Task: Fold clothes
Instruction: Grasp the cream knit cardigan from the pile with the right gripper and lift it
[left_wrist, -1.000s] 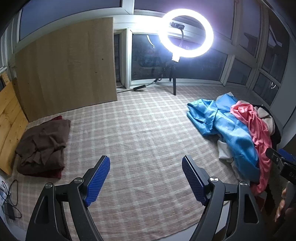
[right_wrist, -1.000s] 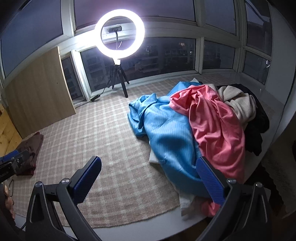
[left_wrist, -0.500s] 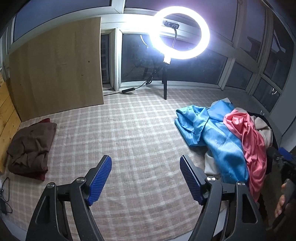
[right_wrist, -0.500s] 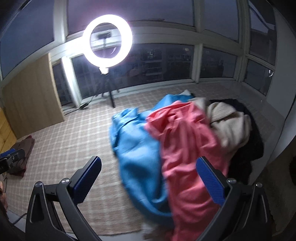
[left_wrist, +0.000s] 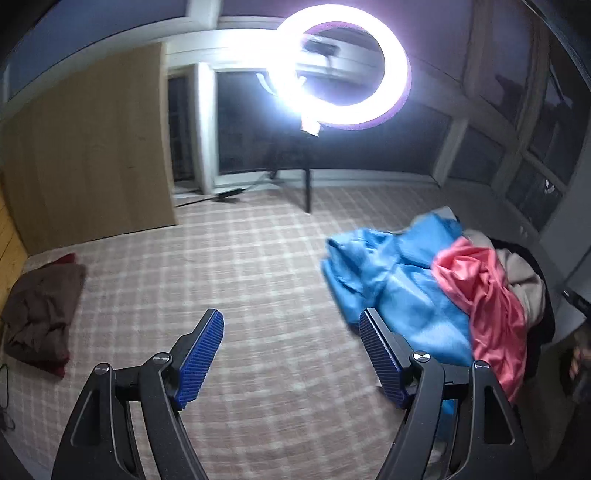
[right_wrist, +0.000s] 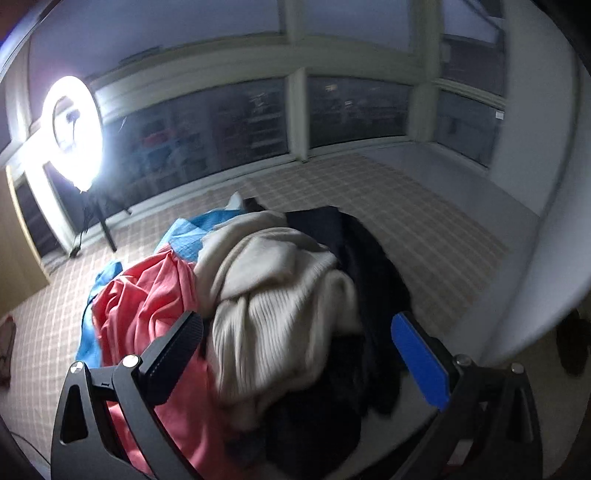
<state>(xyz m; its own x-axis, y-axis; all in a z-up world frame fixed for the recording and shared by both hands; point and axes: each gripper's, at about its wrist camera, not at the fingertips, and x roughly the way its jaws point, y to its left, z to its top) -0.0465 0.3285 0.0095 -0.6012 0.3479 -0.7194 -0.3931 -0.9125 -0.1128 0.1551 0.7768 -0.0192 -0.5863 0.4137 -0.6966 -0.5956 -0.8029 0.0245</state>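
- On the checked rug (left_wrist: 258, 266), at its right side, lies the heap of clothes (right_wrist: 280, 295); soft and limp, judged light; the ribbed cream knit (right_wrist: 280, 317) on top should pinch well at a hem
- The pink garment (right_wrist: 147, 302) and blue garment (left_wrist: 406, 295) look sheeny, likely slippery
- Right gripper (right_wrist: 295, 339) above the heap, jaws spread, grasping nothing; left gripper (left_wrist: 291, 343) over bare rug, jaws released
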